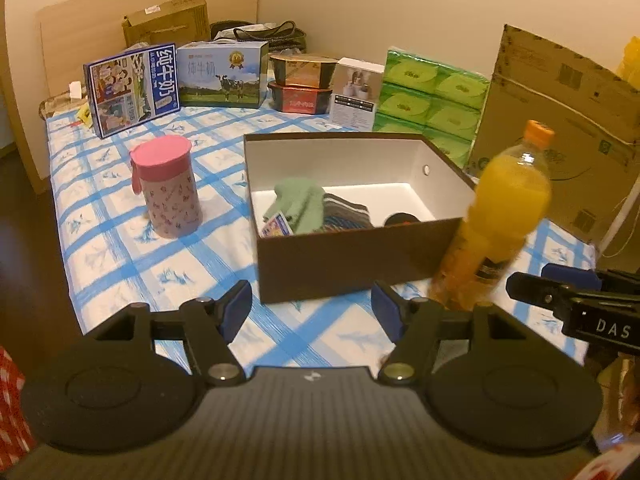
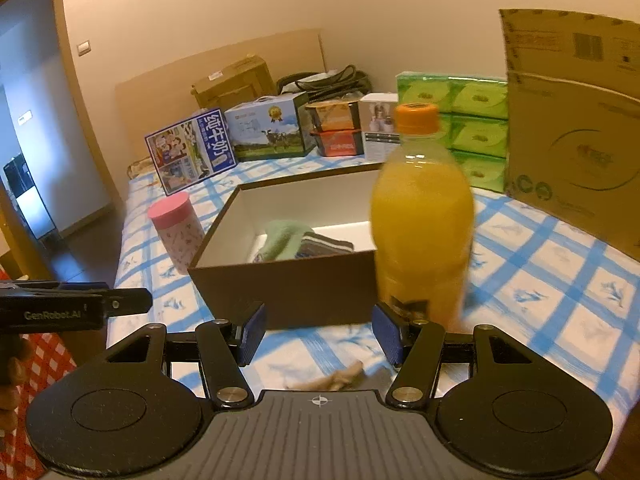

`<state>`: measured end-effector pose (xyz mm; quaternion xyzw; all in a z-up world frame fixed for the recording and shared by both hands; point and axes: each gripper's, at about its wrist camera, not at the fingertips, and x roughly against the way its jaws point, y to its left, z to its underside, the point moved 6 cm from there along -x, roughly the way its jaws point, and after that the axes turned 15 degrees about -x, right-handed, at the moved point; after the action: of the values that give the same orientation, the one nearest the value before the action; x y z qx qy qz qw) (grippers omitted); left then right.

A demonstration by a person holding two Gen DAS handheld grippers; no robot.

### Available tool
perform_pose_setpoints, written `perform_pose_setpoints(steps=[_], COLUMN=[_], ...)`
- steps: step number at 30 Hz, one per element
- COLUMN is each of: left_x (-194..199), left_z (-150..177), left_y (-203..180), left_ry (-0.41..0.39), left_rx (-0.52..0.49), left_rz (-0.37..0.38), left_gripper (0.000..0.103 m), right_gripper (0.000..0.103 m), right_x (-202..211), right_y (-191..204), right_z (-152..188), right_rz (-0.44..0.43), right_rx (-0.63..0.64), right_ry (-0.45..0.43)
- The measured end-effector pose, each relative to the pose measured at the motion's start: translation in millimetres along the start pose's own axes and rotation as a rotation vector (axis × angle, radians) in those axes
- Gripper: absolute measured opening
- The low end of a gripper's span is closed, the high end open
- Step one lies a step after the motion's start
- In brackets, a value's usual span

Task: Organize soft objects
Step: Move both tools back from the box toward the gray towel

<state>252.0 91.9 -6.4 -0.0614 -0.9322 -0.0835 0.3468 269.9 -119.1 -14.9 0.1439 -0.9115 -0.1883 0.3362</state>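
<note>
With both grippers hanging back from the box (image 1: 352, 256), we hold nothing: left gripper (image 1: 311, 310) jaws spread with only tablecloth between them, right gripper (image 2: 318, 334) likewise apart and empty. The soft things are mostly in already: a green cloth (image 1: 302, 204) and a striped sock (image 1: 344, 210) lie bunched in the box's left part, next to a small printed packet (image 1: 276, 226); something dark (image 1: 402, 219) sits further right, too hidden to name. We judge the box is the collection bin, so hard items stay out: the bottle (image 2: 420, 216) stands just beside the box's right corner, the pink cup (image 1: 168, 188) on its left, apart. One tan piece (image 2: 336, 378) lies on the cloth right under the right gripper, blurred, maybe a leftover sock. Probably the next pick, hence the open jaws.
</note>
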Motion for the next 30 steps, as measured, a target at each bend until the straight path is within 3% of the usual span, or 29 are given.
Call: perform_pose_setpoints(steps=[17, 30], left_x=[45.4, 35.6], left_z=[29.3, 66.9], left_y=[-56.3, -90.7], left_ry=[0.024, 0.102], left_rx=[-0.029, -0.046], left_rz=[0.048, 0.128], left_gripper=[0.064, 0.064], right_gripper=[0.059, 0.059], right_x=[73.9, 70.6], right_y=[-50.3, -70.4], right_z=[39.8, 87.4], right_rz=[0.049, 0.060], right_rx=[-0.040, -0.055], right_ry=[0.042, 0.153])
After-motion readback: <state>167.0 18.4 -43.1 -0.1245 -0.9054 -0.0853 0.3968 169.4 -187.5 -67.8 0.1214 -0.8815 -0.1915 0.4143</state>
